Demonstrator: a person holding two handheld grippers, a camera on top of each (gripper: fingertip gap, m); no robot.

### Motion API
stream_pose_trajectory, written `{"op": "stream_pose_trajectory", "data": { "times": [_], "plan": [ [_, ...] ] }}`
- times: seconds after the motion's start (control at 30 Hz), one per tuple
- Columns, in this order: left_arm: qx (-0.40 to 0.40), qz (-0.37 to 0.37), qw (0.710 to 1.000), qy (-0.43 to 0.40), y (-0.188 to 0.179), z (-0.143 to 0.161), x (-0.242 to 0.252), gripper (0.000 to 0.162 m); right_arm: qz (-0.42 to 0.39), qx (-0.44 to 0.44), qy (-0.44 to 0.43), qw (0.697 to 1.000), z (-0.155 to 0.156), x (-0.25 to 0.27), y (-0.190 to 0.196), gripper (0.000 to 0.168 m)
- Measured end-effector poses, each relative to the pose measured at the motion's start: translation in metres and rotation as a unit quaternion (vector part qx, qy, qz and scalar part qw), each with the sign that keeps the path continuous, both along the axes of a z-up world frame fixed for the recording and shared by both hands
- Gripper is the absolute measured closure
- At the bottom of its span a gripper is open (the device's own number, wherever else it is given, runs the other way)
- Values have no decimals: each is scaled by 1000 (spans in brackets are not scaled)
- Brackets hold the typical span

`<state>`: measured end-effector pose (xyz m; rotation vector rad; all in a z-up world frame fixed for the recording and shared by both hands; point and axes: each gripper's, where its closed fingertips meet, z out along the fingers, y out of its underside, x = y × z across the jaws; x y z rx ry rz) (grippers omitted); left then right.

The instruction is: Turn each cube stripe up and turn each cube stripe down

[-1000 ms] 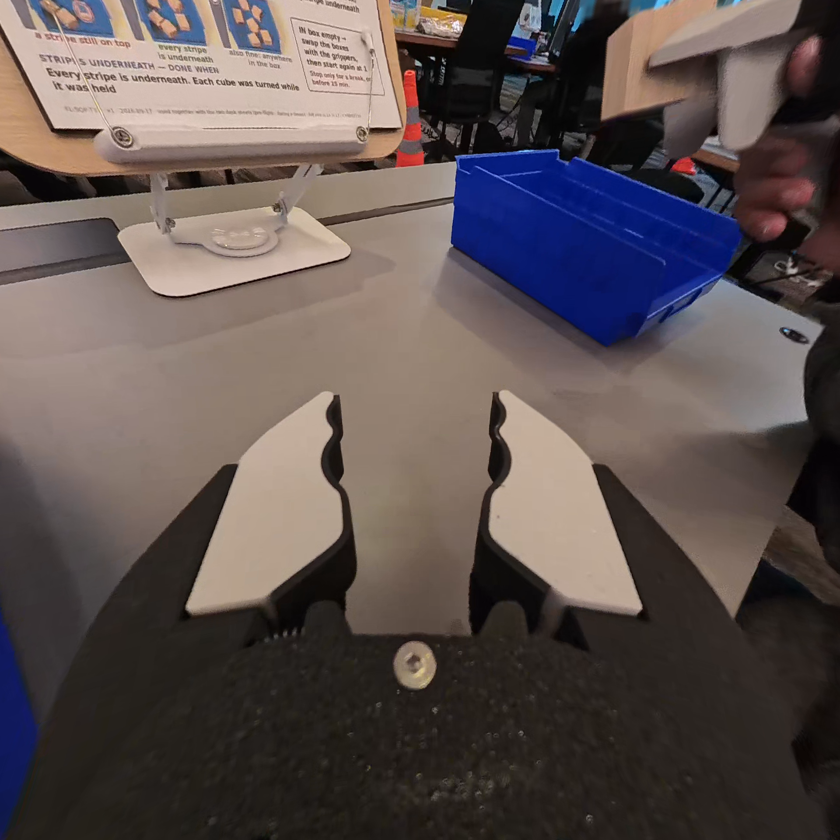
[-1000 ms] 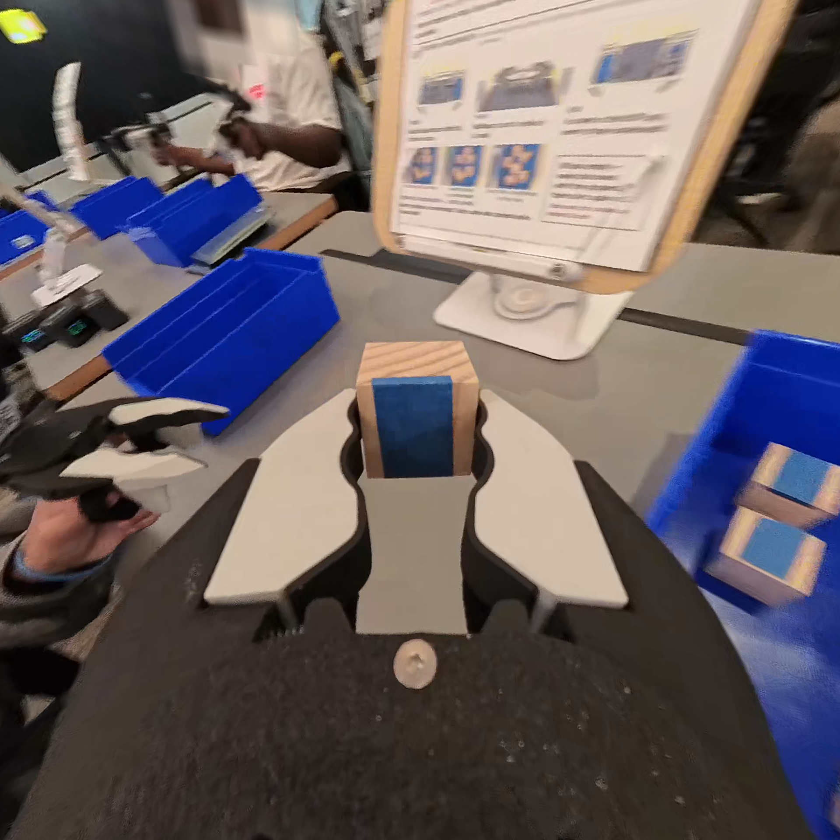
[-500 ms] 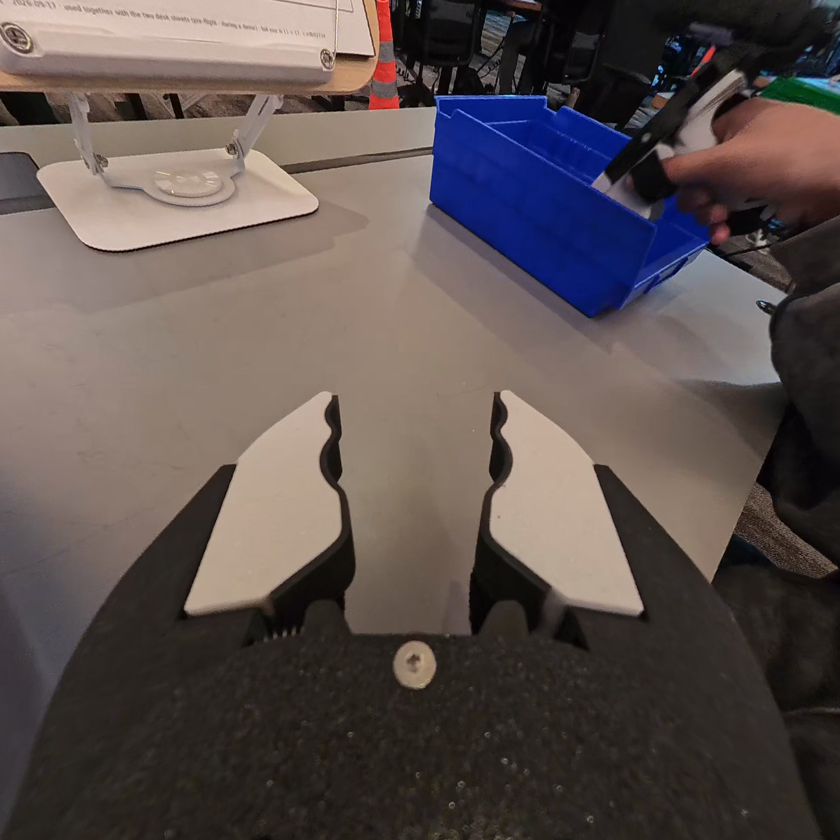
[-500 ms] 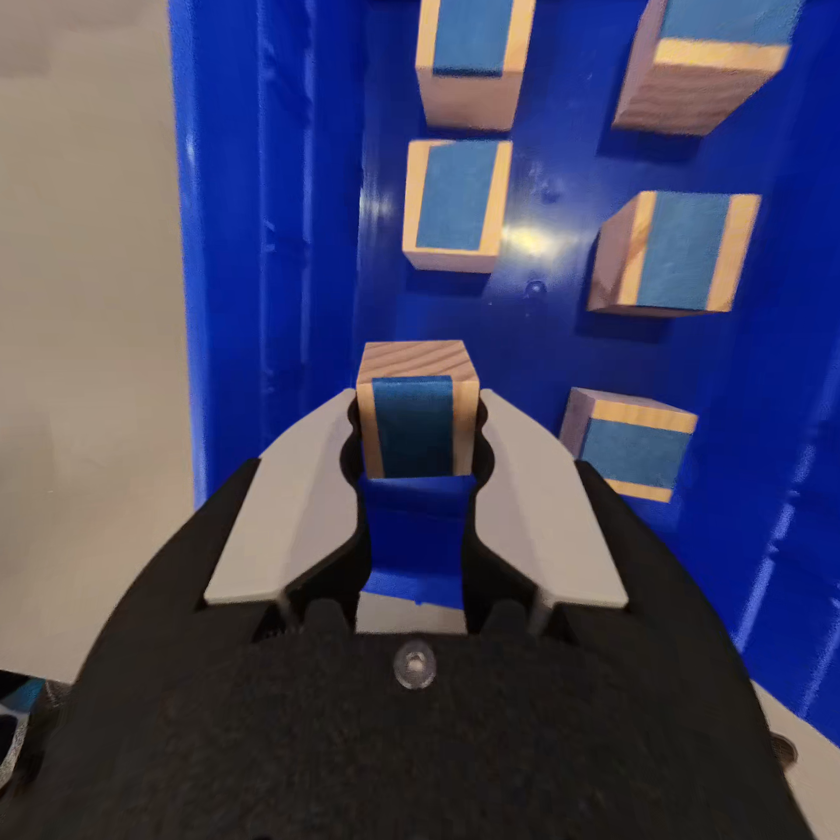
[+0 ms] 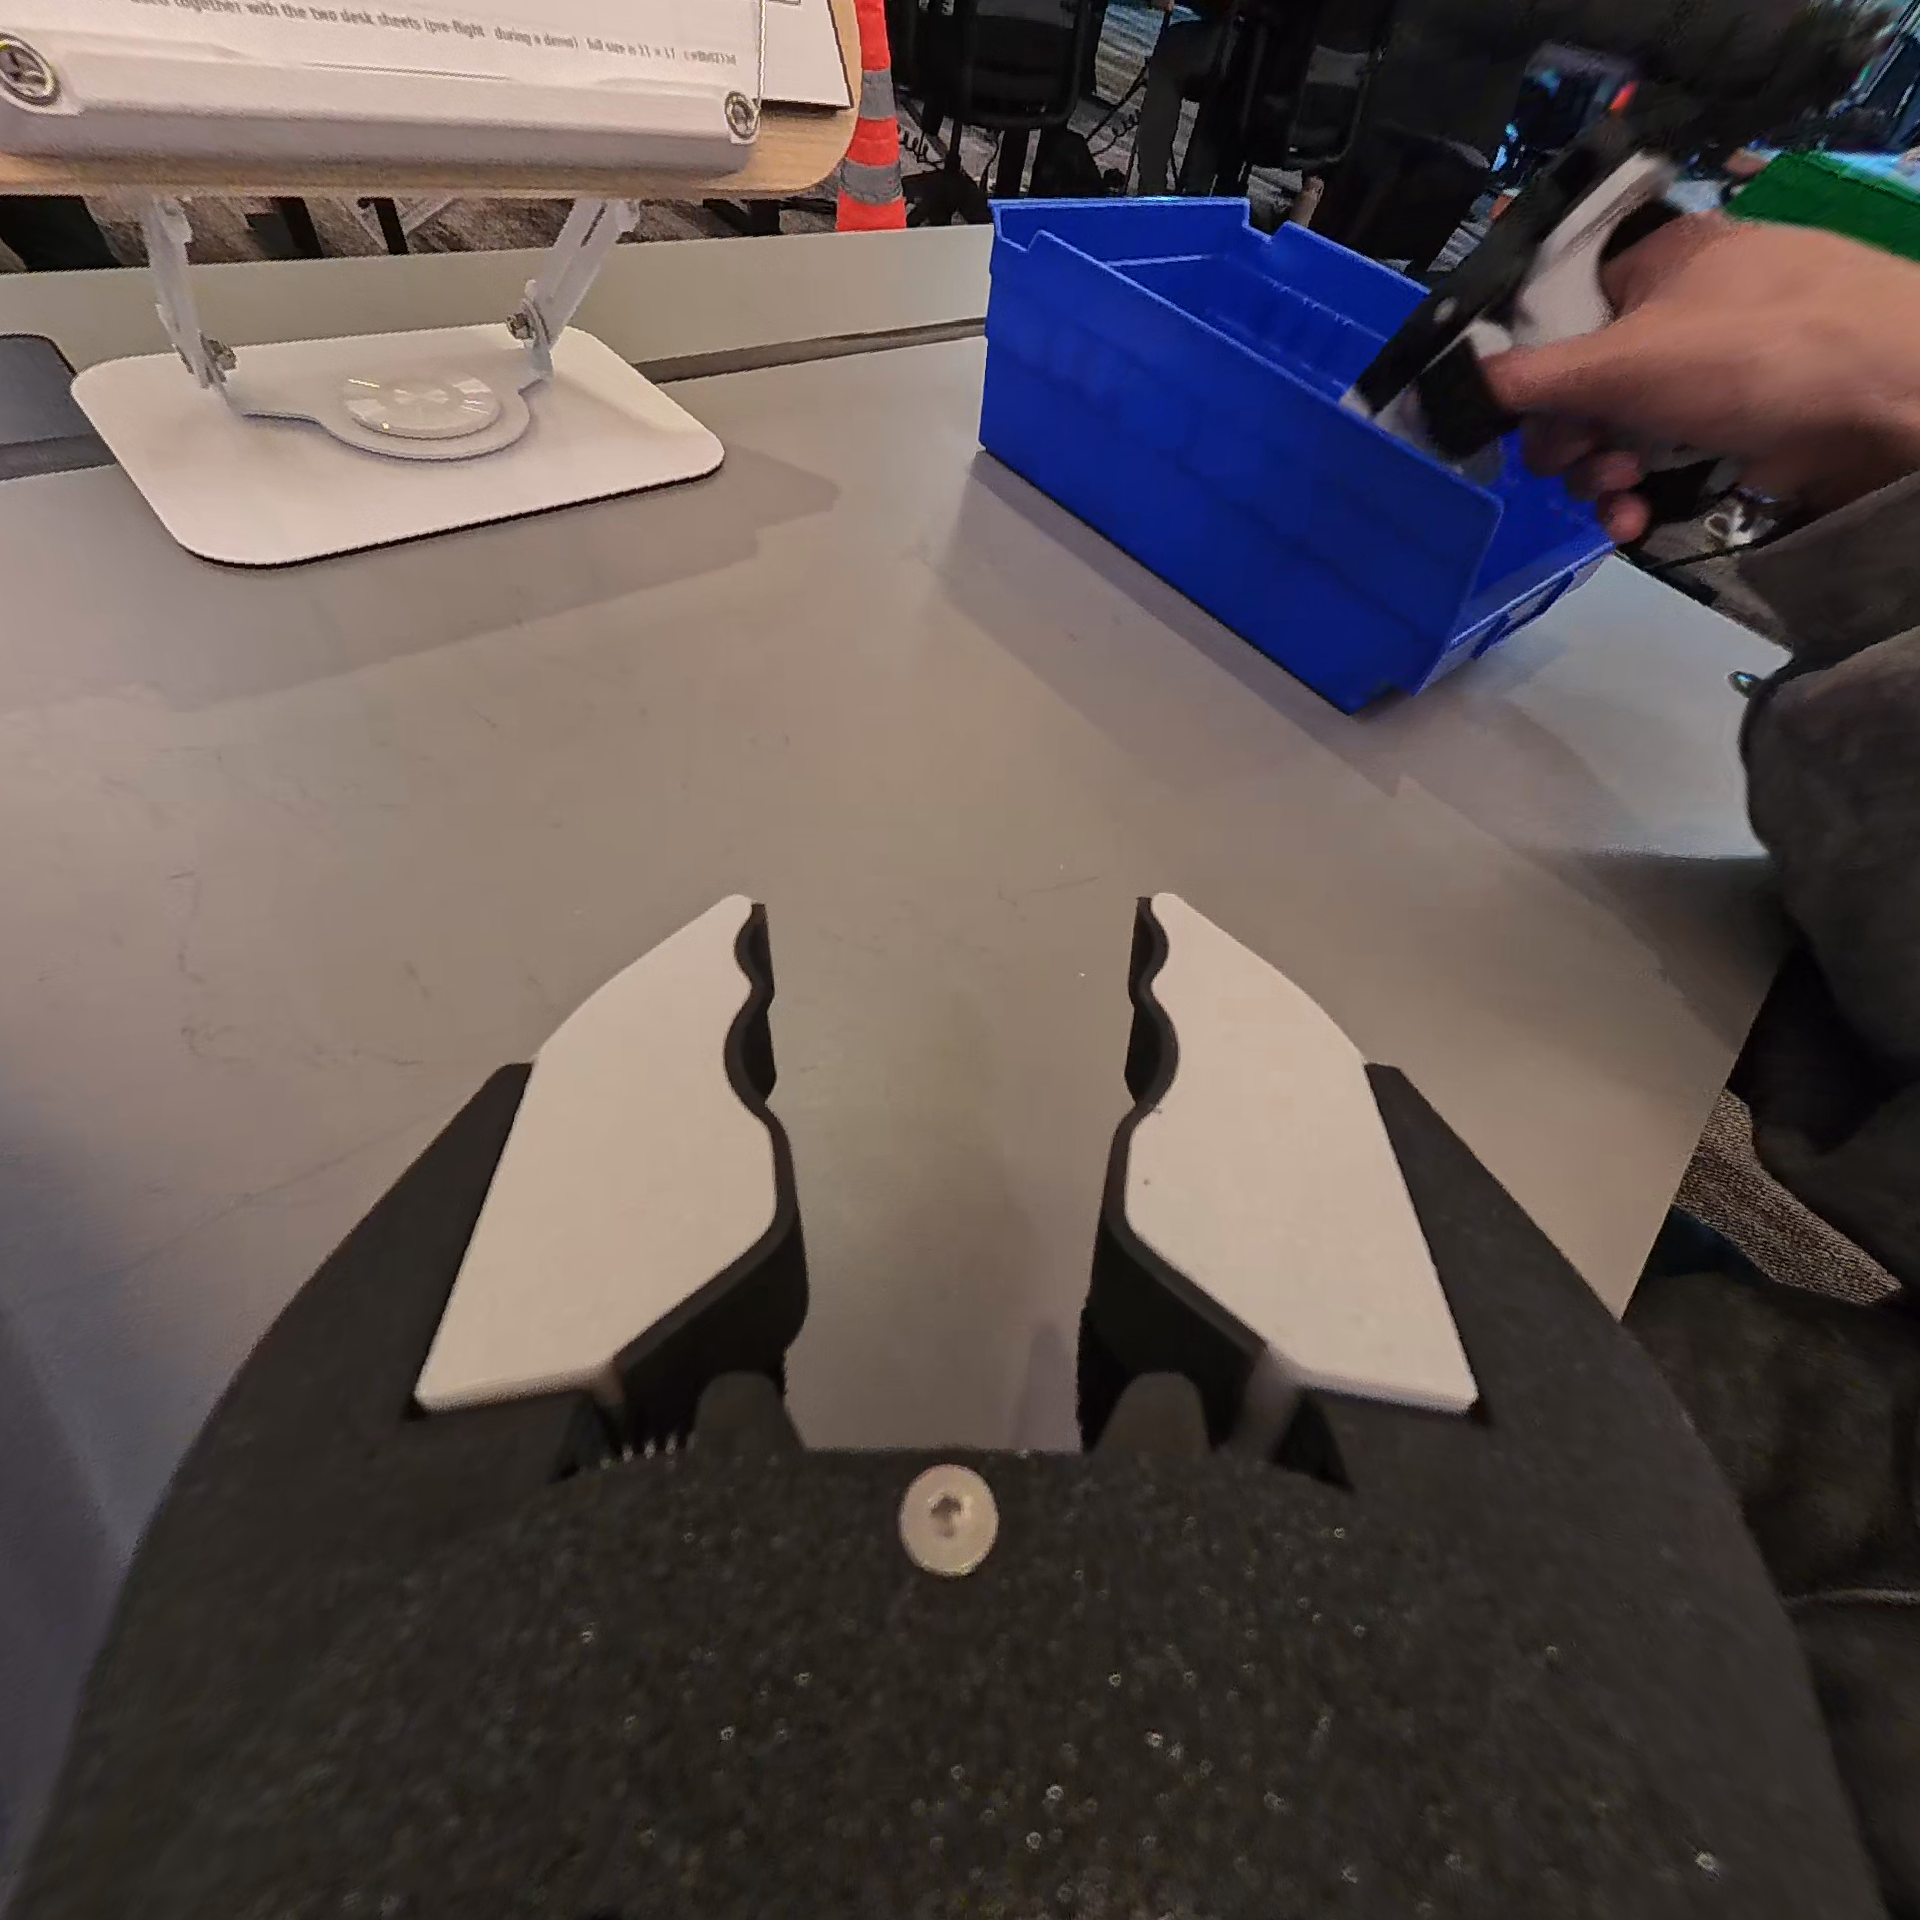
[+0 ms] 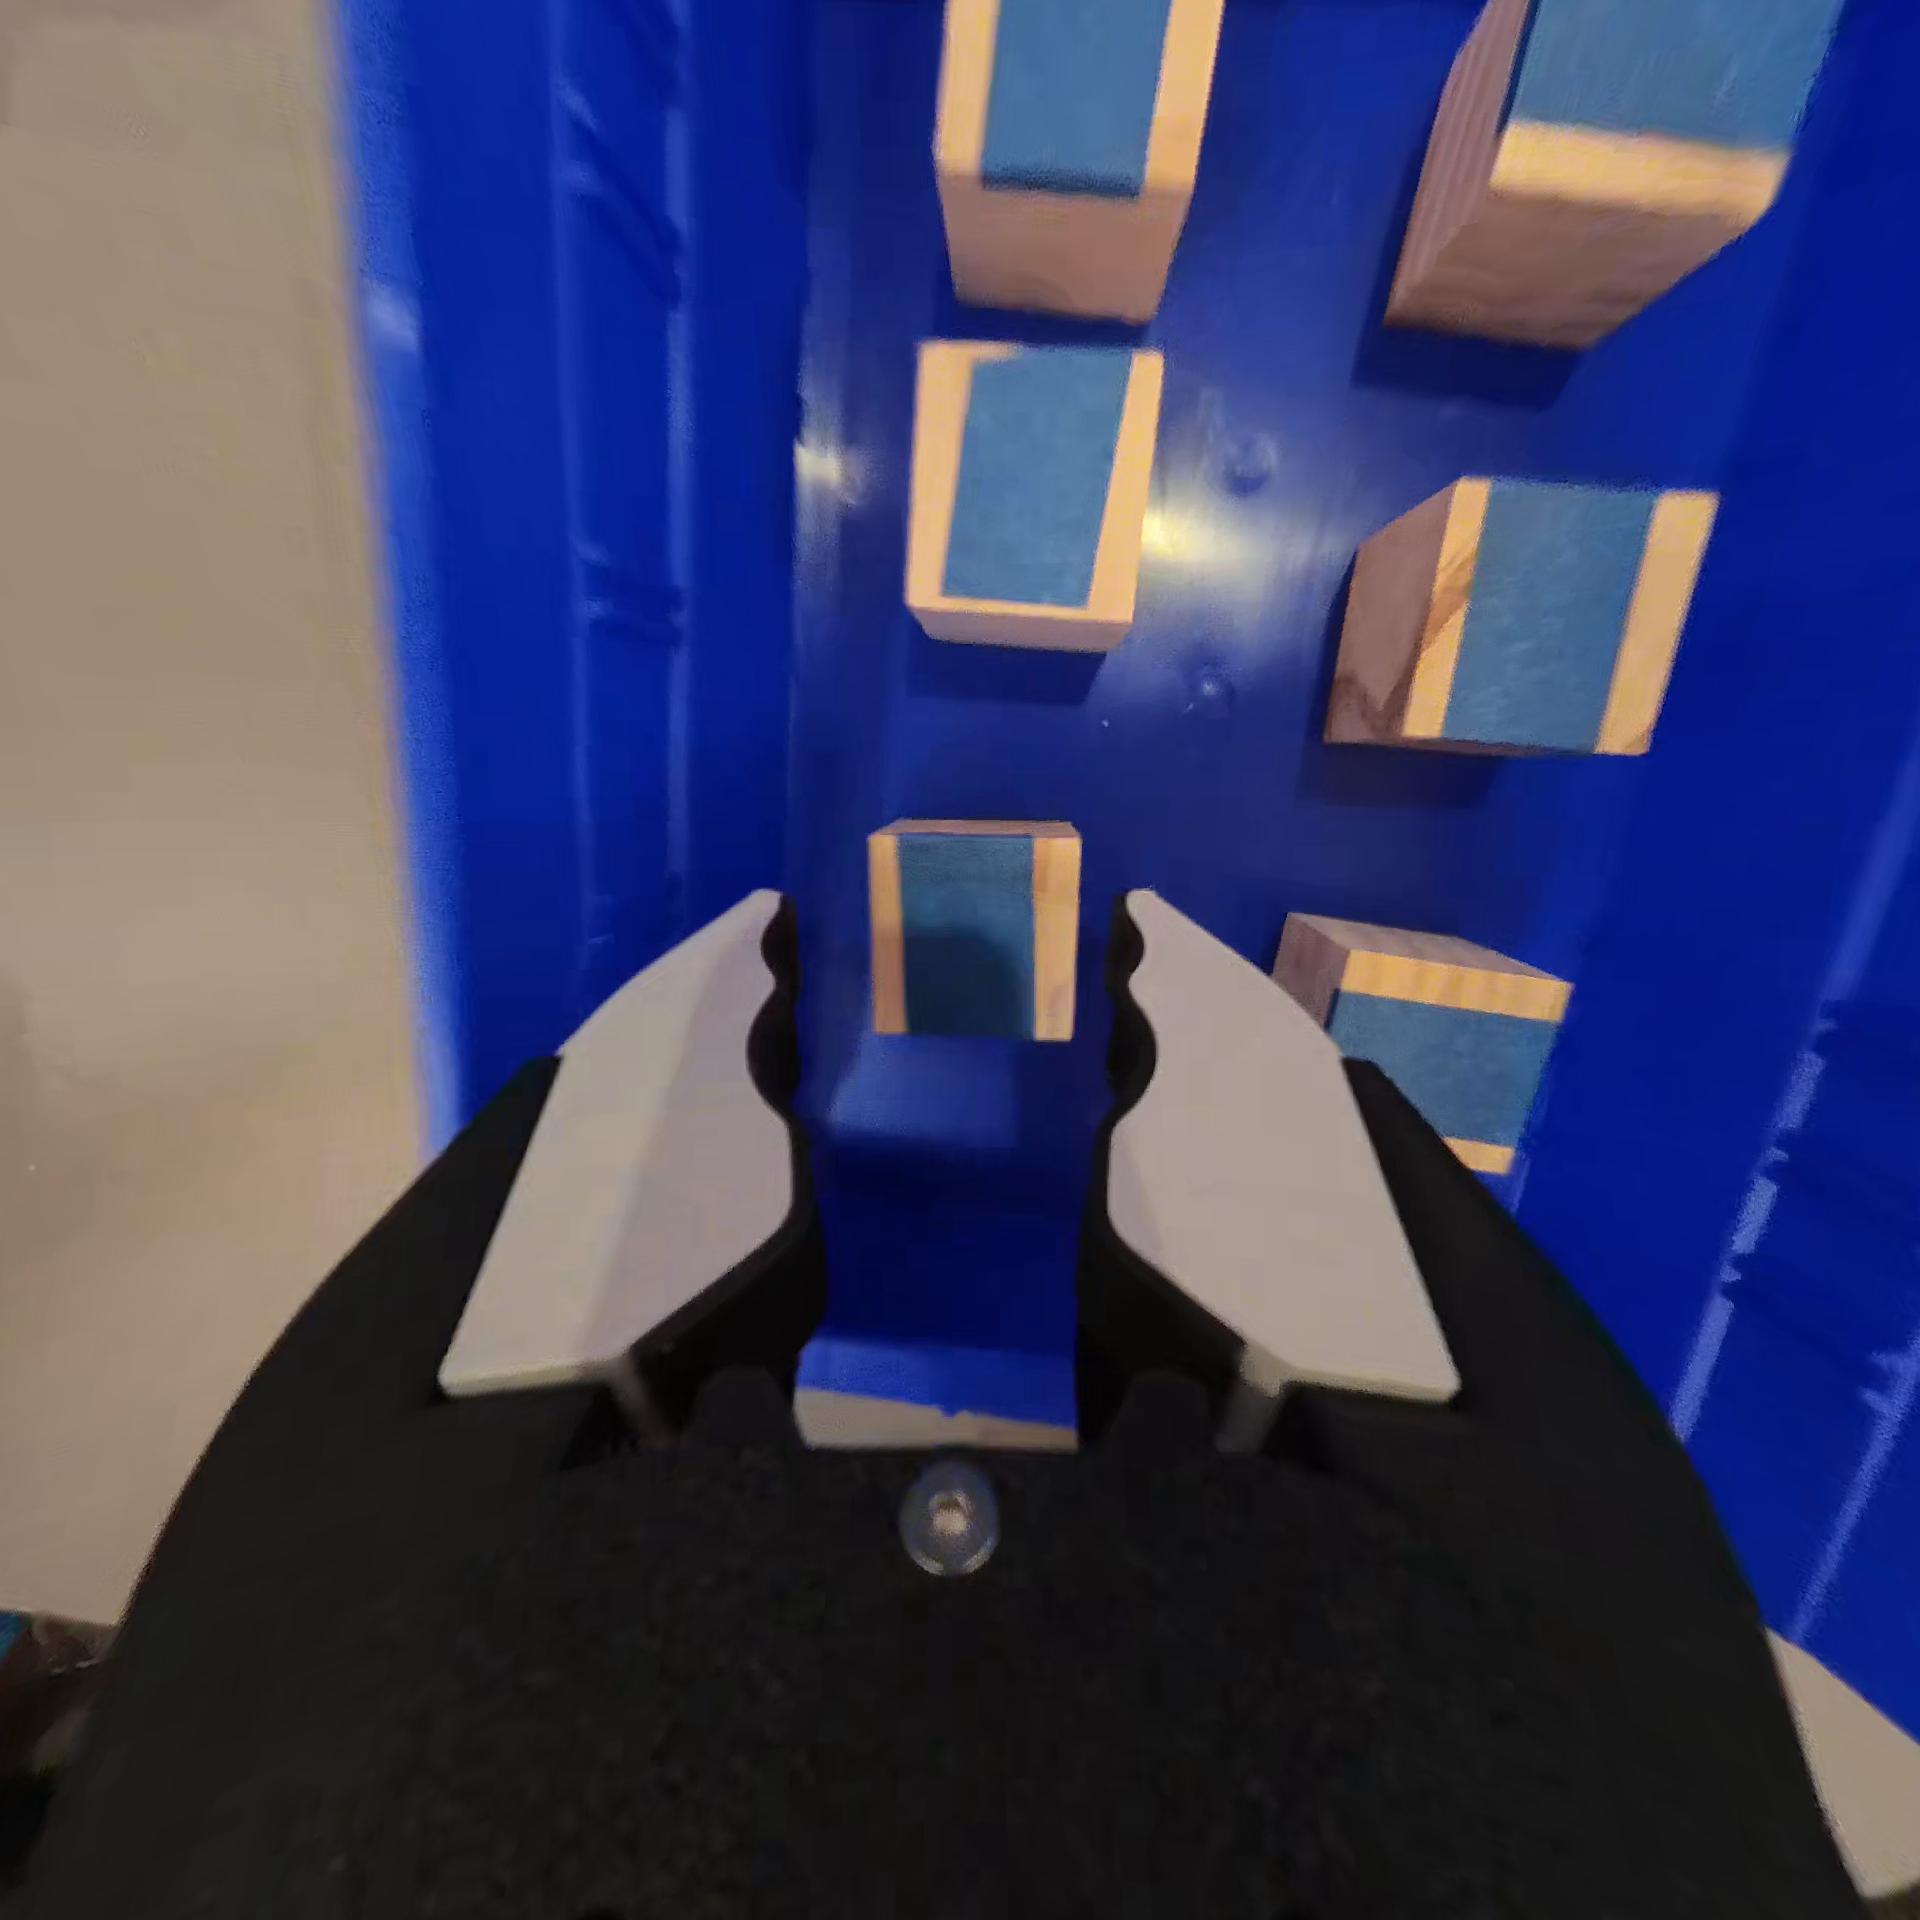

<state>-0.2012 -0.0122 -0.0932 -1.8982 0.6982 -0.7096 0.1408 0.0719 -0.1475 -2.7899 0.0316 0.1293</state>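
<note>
Cubes (image 6: 975, 928) | six visible in blue bin (image 6: 582, 623), all stripe up | right tool (image 6: 954, 966) open above one | left tool (image 5: 951, 997) open, empty, over bench (image 5: 520, 779) | stripe-down turns judged outstanding

Left gripper (image 5: 951, 914) and right gripper (image 6: 951, 904) — both fingers spread, nothing held.

Printed text runs along the lower edge of the instruction sheet (image 5: 416, 52) on the stand (partly blurred).
</note>
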Motion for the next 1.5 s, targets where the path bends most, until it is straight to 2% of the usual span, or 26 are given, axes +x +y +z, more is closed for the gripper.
{"op": "stream_pose_trajectory", "data": {
  "times": [0.07,0.13,0.2,0.3,0.37,0.4,0.47,0.5,0.57,0.63,0.7,0.87,1.07,1.13,1.27,1.33,1.43,1.5],
  "plan": [
    [3,4,1000,-1,1,1,-2,97,16,74,29,997,37,-10,4,110],
    [7,8,1000,-2,2,3,-4,97,64,193,78,976,93,-32,8,110],
    [12,16,1000,-2,4,4,-6,97,120,342,114,925,155,-58,3,105],
    [15,50,999,-1,12,4,-17,94,161,545,125,814,223,-89,-24,108],
    [20,67,997,-9,16,8,-26,93,135,638,120,749,238,-99,-43,113],
    [25,77,997,-16,19,12,-31,92,123,672,123,720,235,-105,-52,113],
    [36,101,994,-31,25,19,-44,91,109,720,131,673,215,-125,-69,114],
    [38,111,992,-38,28,21,-49,90,104,732,127,661,202,-137,-72,117],
    [31,130,990,-44,31,20,-58,85,142,724,92,669,169,-174,-72,122],
    [22,149,988,-39,35,17,-66,83,191,687,27,700,134,-205,-65,125],
    [19,159,986,-36,37,15,-70,83,220,665,6,714,117,-225,-65,122],
    [0,143,989,-44,36,12,-66,82,234,626,43,742,101,-243,-67,120],
    [-4,124,992,-24,34,2,-58,81,224,603,62,763,95,-234,-60,117],
    [3,120,993,-11,34,-1,-56,79,230,578,65,780,94,-227,-56,119],
    [12,99,995,-6,28,-1,-44,79,220,502,97,831,115,-179,-45,118],
    [9,82,997,-9,19,0,-25,79,200,445,117,865,121,-141,-44,105],
    [12,35,999,-36,-3,26,38,84,171,348,86,918,114,-64,-56,101],
    [23,6,999,-30,-17,45,89,84,117,331,55,935,115,-5,-64,94]
  ]
}}
